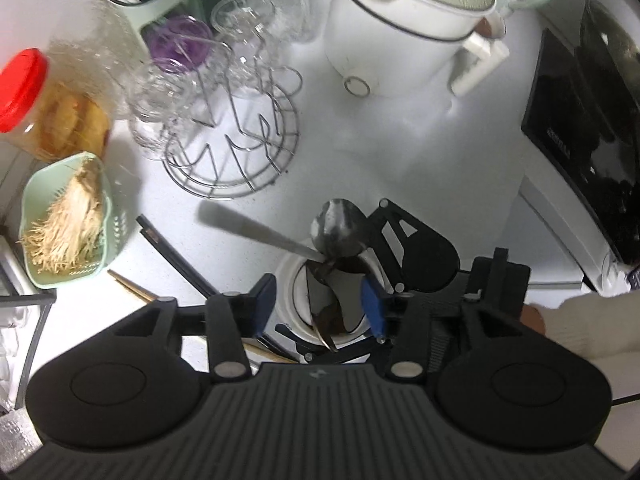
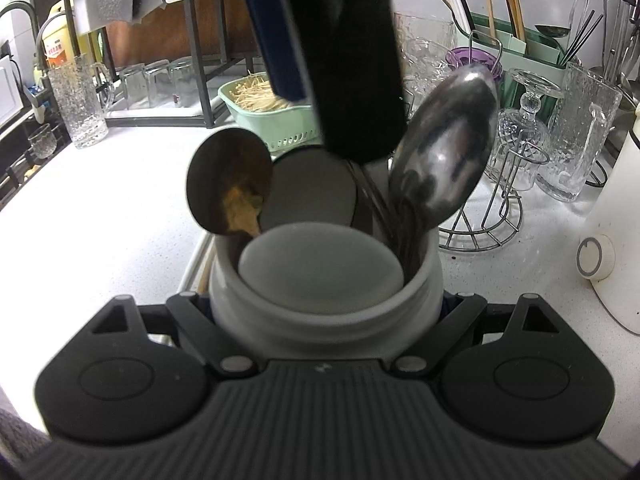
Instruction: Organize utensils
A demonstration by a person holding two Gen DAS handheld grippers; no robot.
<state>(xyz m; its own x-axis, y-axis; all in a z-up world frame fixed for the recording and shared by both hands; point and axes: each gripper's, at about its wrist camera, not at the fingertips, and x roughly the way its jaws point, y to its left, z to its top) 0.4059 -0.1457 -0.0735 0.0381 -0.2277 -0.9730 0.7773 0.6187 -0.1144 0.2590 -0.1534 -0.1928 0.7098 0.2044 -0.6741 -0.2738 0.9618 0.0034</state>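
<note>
hovering almost straight down over the white utensil holder (image 1: pixel 326 308), the left gripper (image 1: pixel 318 300) has its blue pads (image 1: pixel 372 304) spread apart, one to either side of the holder's mouth, pressing on nothing. a steel spoon (image 1: pixel 338 228) stands in the holder with its bowl up, leaning toward the far side, clear of both pads; whether the streak beside it is a second handle or motion blur is hard to tell. the right gripper (image 2: pixel 326 312) clasps the holder by its rounded body, fingers wrapped on both sides just under the rim. in the right wrist view the same holder (image 2: pixel 328 304) fills the near centre, with the large shiny spoon (image 2: pixel 444 152) tilting right and a smaller dark, soiled spoon (image 2: pixel 230 184) tilting left. the holder rests on a white speckled counter (image 1: pixel 360 152). to the far left of it sits a wire glass rack (image 1: pixel 236 148) with upturned glasses, a green basket (image 1: pixel 64 224) of pale sprouts nearer the left, and a red-lidded jar (image 1: pixel 44 108). a white rice cooker (image 1: pixel 404 36) stands at the far side. loose chopsticks (image 1: pixel 132 286) lie on the counter near the holder's left. a pale sleeve (image 1: pixel 592 324) shows at the right.
</note>
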